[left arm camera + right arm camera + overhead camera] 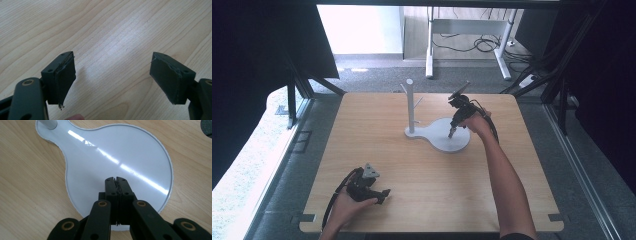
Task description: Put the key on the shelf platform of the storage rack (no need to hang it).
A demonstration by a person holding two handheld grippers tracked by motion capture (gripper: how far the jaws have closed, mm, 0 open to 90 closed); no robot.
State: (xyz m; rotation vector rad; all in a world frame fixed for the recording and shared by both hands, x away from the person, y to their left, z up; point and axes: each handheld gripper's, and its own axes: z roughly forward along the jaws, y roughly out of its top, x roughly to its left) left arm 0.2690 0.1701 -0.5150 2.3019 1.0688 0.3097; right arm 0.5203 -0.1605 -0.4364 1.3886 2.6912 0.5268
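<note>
A white stand has a pear-shaped base (447,137) and an upright post with pegs (410,102); it sits at the far middle of the wooden table (432,195). My right gripper (451,134) points down over the round part of the base (105,157), jaws pressed together with nothing between them (116,180). The post's foot (48,123) shows at the top left of the right gripper view. My left gripper (384,195) rests low near the table's front left, held in a hand. Its jaws stand wide apart (112,72) over bare wood.
The table's front edge has notches at both corners (307,218). Grey carpet surrounds the table. Behind it stand a white desk frame (467,30) with cables on the floor, and dark curtains at both sides.
</note>
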